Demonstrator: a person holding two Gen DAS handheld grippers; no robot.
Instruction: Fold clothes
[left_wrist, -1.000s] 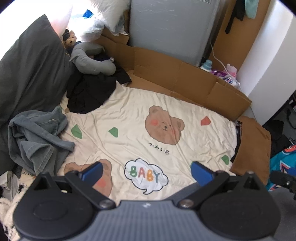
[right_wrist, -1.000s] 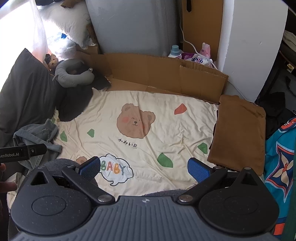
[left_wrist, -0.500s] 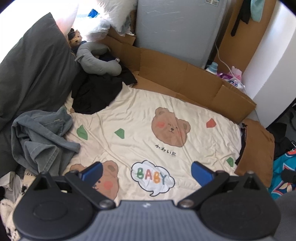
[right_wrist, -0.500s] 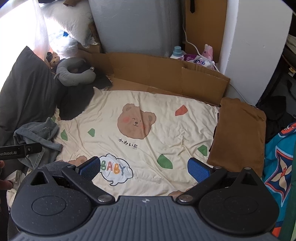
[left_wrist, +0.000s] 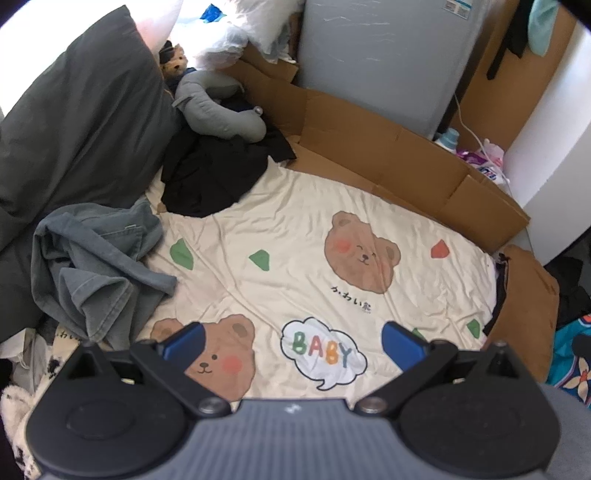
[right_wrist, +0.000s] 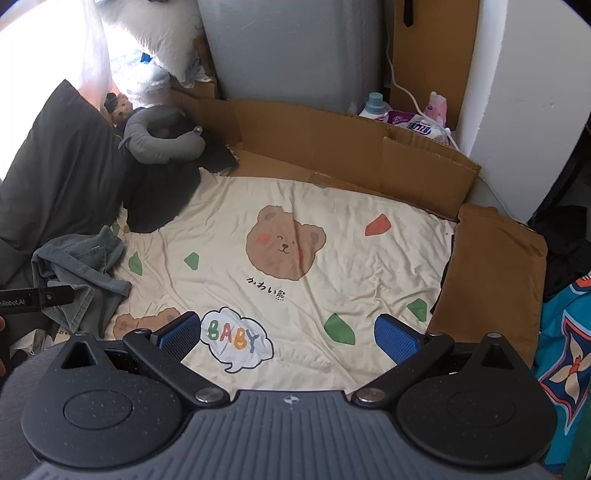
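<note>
Here, the left gripper (left_wrist: 293, 341) is hanging over the cream bear-print sheet (left_wrist: 295, 236) with its blue fingers spread wide and nothing between them — the crumpled grey-blue jeans (left_wrist: 92, 266) are lying ahead to its left, a black garment (left_wrist: 214, 173) farther ahead. The right gripper (right_wrist: 288, 332) is likewise gaping, empty, with a folded brown cloth (right_wrist: 491, 273) lying just to its right.

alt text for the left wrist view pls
The open left gripper hovers empty over a cream bear-print blanket. A crumpled grey-blue garment lies at its left edge, a black garment beyond, a folded brown one right.
</note>
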